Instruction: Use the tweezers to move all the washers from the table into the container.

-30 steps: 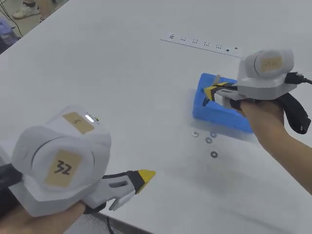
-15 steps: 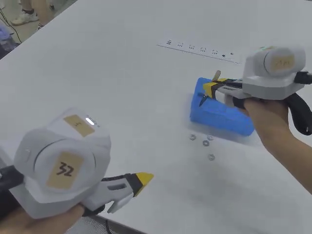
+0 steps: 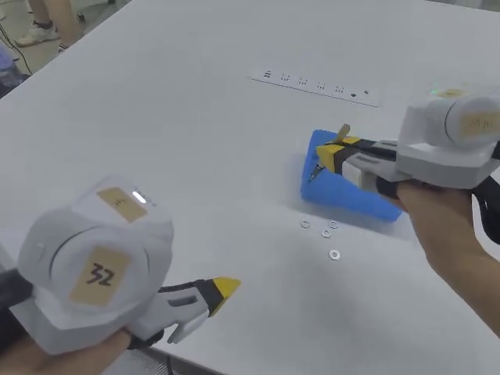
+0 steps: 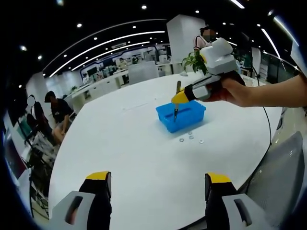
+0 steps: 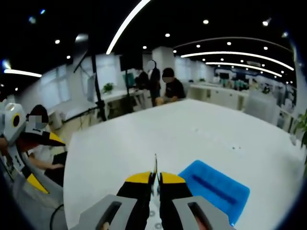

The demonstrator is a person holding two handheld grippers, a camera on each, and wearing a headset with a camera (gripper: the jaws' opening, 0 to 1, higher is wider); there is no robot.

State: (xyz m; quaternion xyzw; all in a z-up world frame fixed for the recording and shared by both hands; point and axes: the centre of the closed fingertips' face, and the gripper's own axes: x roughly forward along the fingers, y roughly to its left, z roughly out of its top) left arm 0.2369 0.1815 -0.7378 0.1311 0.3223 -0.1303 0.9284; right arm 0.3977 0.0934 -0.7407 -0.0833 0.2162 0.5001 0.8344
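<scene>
Washers are the business here, but nearest the person is the left gripper (image 4: 158, 178), held low over the near edge of the white bench (image 3: 195, 156). Its jaws stand wide apart with nothing between them, and it is well away from the work.

Further out, four washers (image 3: 326, 233) lie loose and flat on the bench, just beside the long near side of the blue container (image 3: 351, 197). Three sit close together and the fourth is a little nearer the person.

Beyond them the right gripper (image 3: 326, 154) has its jaws clenched on the tweezers (image 3: 315, 170), whose tips point down at the container's left end. Whether a washer is pinched in the tips is too small to tell.

A power strip (image 3: 316, 84) lies farther back, well apart from everything else.

The likely trouble is the pick itself. The washers look thin and lie flat on a smooth surface, so the tips may skate over one and flick it away rather than get under its edge. The tweezers could also twist in the jaws if pressed hard against the bench. The container seems light, and a knock from the gripper might shove it across the remaining washers.
</scene>
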